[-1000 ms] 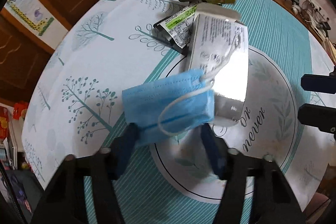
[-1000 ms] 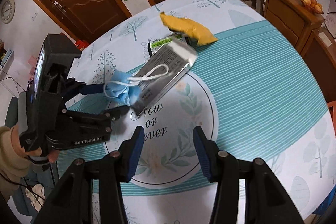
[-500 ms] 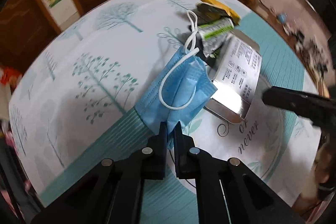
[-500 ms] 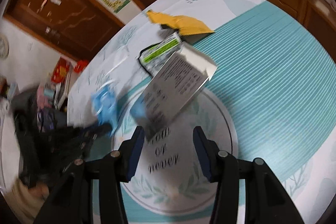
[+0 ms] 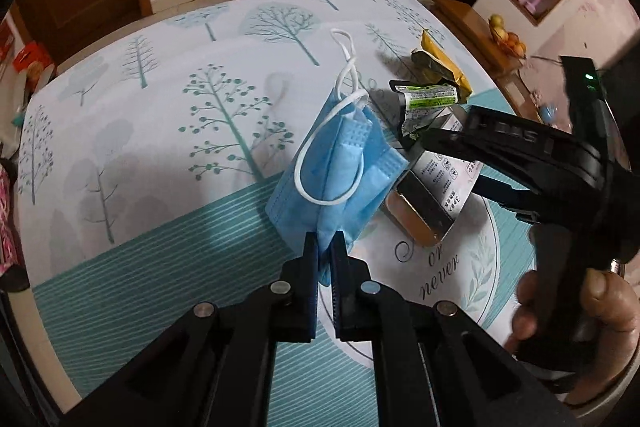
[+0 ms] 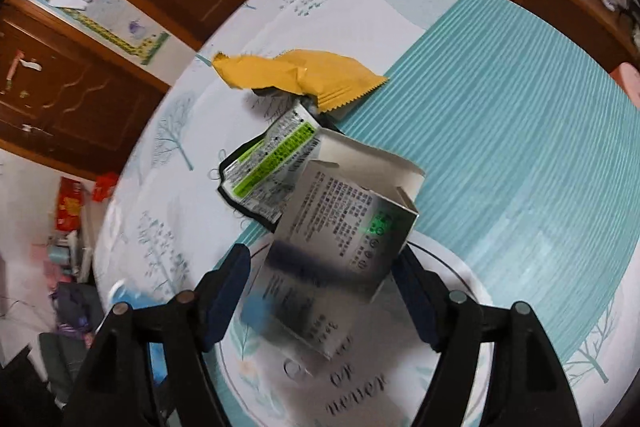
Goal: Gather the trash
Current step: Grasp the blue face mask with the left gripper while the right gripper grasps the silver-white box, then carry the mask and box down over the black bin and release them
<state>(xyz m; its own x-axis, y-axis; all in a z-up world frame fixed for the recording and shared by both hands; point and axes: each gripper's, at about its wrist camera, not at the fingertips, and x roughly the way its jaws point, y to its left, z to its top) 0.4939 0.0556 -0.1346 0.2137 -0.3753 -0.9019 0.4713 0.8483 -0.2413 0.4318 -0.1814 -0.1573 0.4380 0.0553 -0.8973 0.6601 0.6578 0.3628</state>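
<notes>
At twelve o'clock of your left gripper (image 5: 325, 247), which has just clamped the mask (image 5: 340, 171), your right gripper (image 6: 320, 283) is opening around the box (image 6: 340, 231), so both are nearly collected.

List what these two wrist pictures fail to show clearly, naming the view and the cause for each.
- Left wrist view: far end of the silver printed carton, hidden by the right gripper.
- Right wrist view: near end of the carton, smeared by blur.
- Right wrist view: blue pleated face mask, only a blue smear behind the fingers.
- Both views: carton print, too small.
</notes>
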